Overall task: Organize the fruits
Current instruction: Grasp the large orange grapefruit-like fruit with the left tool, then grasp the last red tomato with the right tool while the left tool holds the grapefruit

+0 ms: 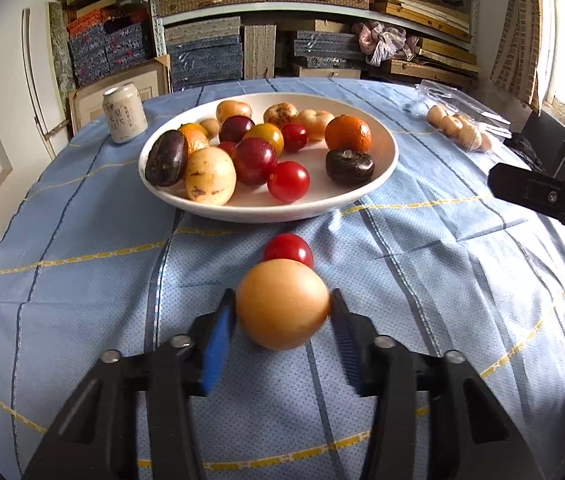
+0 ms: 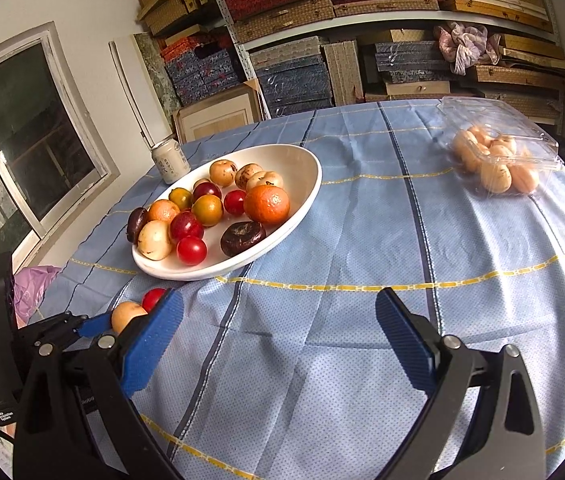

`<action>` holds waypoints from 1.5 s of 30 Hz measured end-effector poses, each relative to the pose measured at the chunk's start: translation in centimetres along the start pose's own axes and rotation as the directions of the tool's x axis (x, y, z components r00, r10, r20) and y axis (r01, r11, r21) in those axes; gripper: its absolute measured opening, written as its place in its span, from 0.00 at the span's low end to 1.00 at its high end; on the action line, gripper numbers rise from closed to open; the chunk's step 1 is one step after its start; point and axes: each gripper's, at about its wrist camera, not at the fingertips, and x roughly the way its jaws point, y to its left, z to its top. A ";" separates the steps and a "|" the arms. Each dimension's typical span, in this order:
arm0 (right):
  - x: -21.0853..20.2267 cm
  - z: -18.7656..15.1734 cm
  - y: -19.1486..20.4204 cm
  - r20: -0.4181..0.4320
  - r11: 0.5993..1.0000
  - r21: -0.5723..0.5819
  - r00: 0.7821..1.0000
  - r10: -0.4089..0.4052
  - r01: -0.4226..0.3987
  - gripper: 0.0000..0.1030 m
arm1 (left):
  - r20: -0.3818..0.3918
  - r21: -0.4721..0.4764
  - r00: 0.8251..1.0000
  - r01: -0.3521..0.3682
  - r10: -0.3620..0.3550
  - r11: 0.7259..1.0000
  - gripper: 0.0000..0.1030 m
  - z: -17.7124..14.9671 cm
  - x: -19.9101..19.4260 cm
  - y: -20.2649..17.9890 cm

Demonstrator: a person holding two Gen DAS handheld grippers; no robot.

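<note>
**Left gripper closes on a tan fruit beside the fruit bowl**

A round table covered with a blue cloth (image 1: 82, 312) crossed by yellow and dark stripes fills both views. Near its middle sits a white bowl (image 1: 382, 160) holding mixed fruit: an orange (image 1: 348, 133), red plums, dark purple fruits, pale yellow ones and a cherry-red fruit at the front.

In front of the bowl, on the cloth, lies a tan fruit (image 1: 282, 304). The left gripper (image 1: 282, 312) has its two blue-padded fingers on either side of this fruit, the pads touching its flanks, so the jaws are clamped on it. The fruit rests on the cloth. Just behind it, touching or nearly so, sits a red fruit (image 1: 288, 249), between the tan fruit and the bowl.

The right gripper (image 2: 278, 340) hangs over bare cloth to the right of the bowl, its jaws spread wide with nothing between them. In its view the left gripper and tan fruit (image 2: 126, 314) show at the lower left.

A white can (image 1: 124, 112) stands left of the bowl. At the far right edge of the table lies a clear plastic box (image 2: 522, 128), lid open, with pale round fruits inside. Shelves of stacked boxes line the wall behind.
</note>
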 end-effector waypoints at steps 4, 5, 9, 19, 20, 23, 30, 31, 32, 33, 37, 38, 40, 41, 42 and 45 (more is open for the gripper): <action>0.0 -0.1 0.1 -0.001 1.000 -0.003 1.000 0.001 -0.001 0.92 | -0.005 -0.024 1.000 0.021 -0.021 0.999 0.45 0.0 0.0 0.6; 0.1 -0.1 0.1 -0.002 1.000 -0.004 1.000 0.001 -0.001 0.92 | -0.005 -0.024 1.000 0.022 -0.022 0.999 0.45 0.0 0.0 0.7; 0.2 -0.3 0.5 -0.008 1.000 -0.015 1.000 0.002 -0.003 0.92 | -0.003 -0.028 1.000 0.007 -0.007 1.000 0.45 -0.1 -0.3 1.0; 0.9 -1.0 2.6 -0.025 0.994 -0.112 1.000 0.008 -0.010 0.92 | 0.044 -0.162 0.990 -0.128 0.137 0.979 0.45 0.1 -2.3 6.6; 0.9 -1.2 3.1 -0.030 0.991 -0.131 0.999 0.021 -0.025 0.92 | 0.039 -0.184 0.989 -0.135 0.145 0.974 0.45 0.2 -2.2 7.5; 1.0 -2.0 5.6 -0.046 0.975 -0.209 0.996 0.070 -0.078 0.92 | 0.028 -0.217 0.984 -0.168 0.178 0.962 0.45 0.3 -2.1 8.9; 4.0 -3.6 12.2 -0.107 0.914 -0.401 0.994 0.013 -0.056 0.90 | 0.023 -0.297 0.980 -0.182 0.197 0.937 0.45 0.2 -2.8 11.3; 4.7 -3.6 12.9 -0.116 0.908 -0.416 0.993 -0.003 -0.046 0.88 | 0.027 -0.299 0.979 -0.186 0.203 0.936 0.45 0.2 -3.0 11.4; 5.3 -3.5 13.4 -0.121 0.905 -0.425 0.993 -0.014 -0.039 0.79 | 0.031 -0.302 0.978 -0.187 0.206 0.935 0.45 0.3 -3.1 11.6; 6.0 -3.3 13.9 -0.129 0.903 -0.429 0.991 -0.031 -0.027 0.74 | 0.036 -0.307 0.978 -0.183 0.204 0.934 0.45 0.3 -3.3 11.7; 7.8 -2.8 14.5 -0.144 0.905 -0.426 0.988 -0.060 -0.007 0.68 | 0.065 -0.317 0.977 -0.170 0.201 0.933 0.45 0.3 -4.3 12.0; 8.0 -2.8 14.5 -0.143 0.905 -0.425 0.988 -0.066 -0.001 0.64 | 0.073 -0.314 0.976 -0.174 0.206 0.933 0.45 0.4 -4.5 11.9; 8.7 -2.7 14.7 -0.153 0.909 -0.417 0.986 -0.068 -0.002 0.60 | 0.078 -0.314 0.977 -0.167 0.200 0.935 0.45 0.6 -4.7 11.8; 8.9 -2.7 14.7 -0.157 0.909 -0.416 0.985 -0.070 -0.001 0.60 | 0.076 -0.315 0.979 -0.157 0.190 0.936 0.45 0.6 -4.6 11.8; 9.1 -2.7 14.7 -0.158 0.909 -0.416 0.985 -0.072 0.000 0.60 | 0.069 -0.315 0.982 -0.148 0.178 0.938 0.45 0.6 -4.4 11.8; 9.7 -2.8 14.8 -0.166 0.908 -0.419 0.983 -0.082 0.005 0.60 | 0.043 -0.320 0.987 -0.133 0.155 0.938 0.45 0.4 -3.8 12.0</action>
